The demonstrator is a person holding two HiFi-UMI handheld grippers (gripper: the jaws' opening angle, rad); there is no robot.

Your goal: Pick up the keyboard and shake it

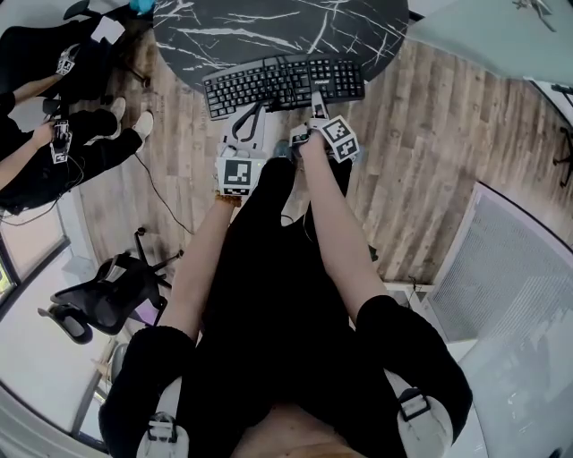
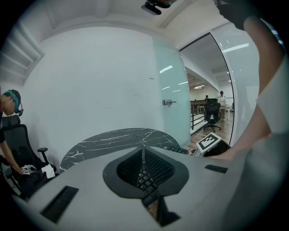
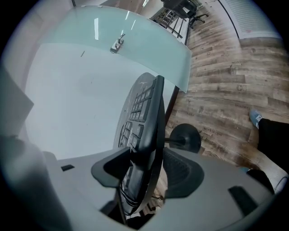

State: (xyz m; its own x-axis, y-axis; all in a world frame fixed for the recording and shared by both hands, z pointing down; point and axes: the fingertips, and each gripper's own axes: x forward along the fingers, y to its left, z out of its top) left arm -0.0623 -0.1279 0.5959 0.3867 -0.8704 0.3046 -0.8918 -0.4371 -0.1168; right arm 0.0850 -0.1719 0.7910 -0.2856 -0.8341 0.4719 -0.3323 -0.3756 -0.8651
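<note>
Grasp stage of the pick-up, before any lift. The keyboard lies flat on the near rim of the table, its front edge seemingly overhanging that rim towards the person. The right gripper straddles this edge at the end nearer the table's right side: its jaws stand wide apart, one pad at the key face, the other below the underside with a sliver of floor showing between, so the grip appears not yet closed. The left gripper hovers at the table's near rim with its jaws pressed together and nothing between them; keys show just beyond its tips. The next move likely calls for closing the right jaws firmly, opening the left to take the same edge, then raising both ends evenly clear of the table before shaking.
</note>
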